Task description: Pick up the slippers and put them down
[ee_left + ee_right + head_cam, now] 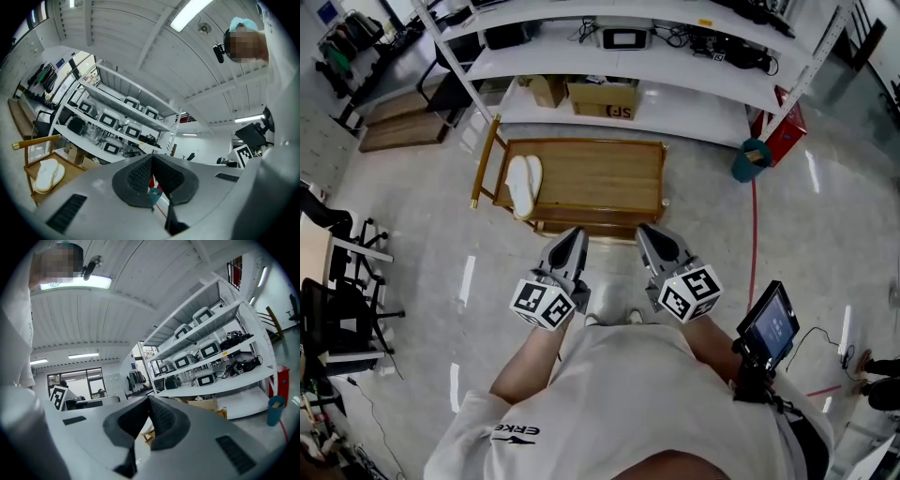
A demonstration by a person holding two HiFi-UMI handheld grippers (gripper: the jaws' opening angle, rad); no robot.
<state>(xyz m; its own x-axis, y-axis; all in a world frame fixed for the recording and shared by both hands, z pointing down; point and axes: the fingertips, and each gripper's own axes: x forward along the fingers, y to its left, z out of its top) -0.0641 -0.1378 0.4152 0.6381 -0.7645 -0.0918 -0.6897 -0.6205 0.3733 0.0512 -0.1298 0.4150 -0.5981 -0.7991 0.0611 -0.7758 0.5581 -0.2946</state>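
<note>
Head view, looking steeply down on a pale floor.

- Slippers [524,185]: white pair, side by side, touching, lying on the left end of a low wooden table [600,178] in the upper middle of the frame. Nothing holds them.
- Left gripper [575,232]: centre of the frame, just below the table's near edge and well to the right of the slippers. In its own view the left gripper [151,158] has its jaws together at the tips, with nothing clamped. The slippers [47,174] show at the lower left of that view, on the table [70,174].
- Right gripper [648,231]: beside the left one, apart from it, also just short of the table edge. In its own view the right gripper [149,399] has its jaws pressed together and empty.
- White shelves [675,112] run across the top of the frame behind the table, and a cardboard box [602,97] sits on the lowest shelf.
- A teal bin [753,159] stands on the floor at the upper right, beside the shelf leg.
- A small screen [770,323] sits at the lower right, near the person's right arm.
- Person's white shirt [619,403] fills the bottom of the frame.
</note>
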